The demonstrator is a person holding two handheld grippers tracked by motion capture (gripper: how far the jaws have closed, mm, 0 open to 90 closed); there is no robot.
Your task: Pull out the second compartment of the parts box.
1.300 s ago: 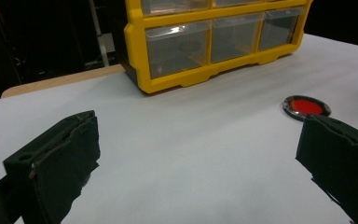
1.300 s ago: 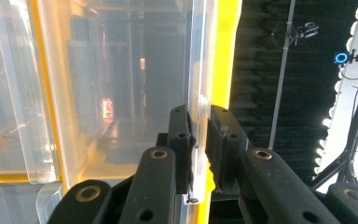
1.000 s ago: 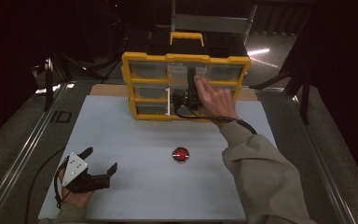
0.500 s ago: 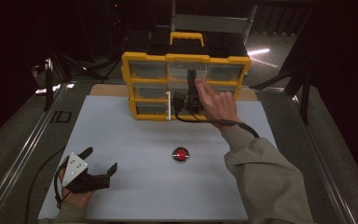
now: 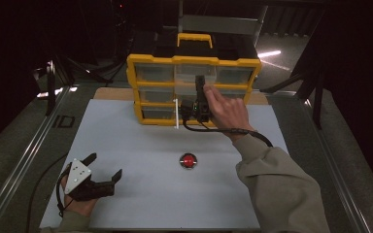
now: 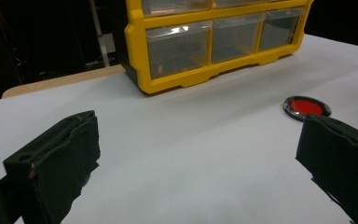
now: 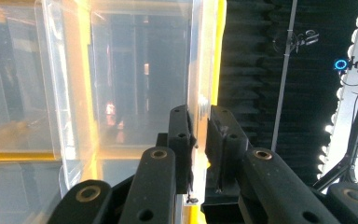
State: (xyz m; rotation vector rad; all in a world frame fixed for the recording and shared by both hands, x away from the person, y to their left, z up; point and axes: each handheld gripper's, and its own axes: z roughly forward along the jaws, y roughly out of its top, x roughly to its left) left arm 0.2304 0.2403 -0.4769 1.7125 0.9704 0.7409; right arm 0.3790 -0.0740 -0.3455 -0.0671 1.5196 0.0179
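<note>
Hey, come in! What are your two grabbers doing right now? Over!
Right gripper clamped on clear drawer front, top row of yellow organizer. Left gripper open, resting on the white mat. Red button lies apart, nothing blocking.

This looks like a lab or recording studio rather than a home. A white worktop (image 5: 141, 141) sits in a metal-railed frame (image 5: 26, 155), lit from above while everything around it is black. Dark ribbed curtains (image 7: 256, 60) hang at the right of the right gripper view, beside stands and a glowing blue ring light (image 7: 340, 64). Tripod legs (image 5: 315, 97) stand at the upper right of the high view.
</note>
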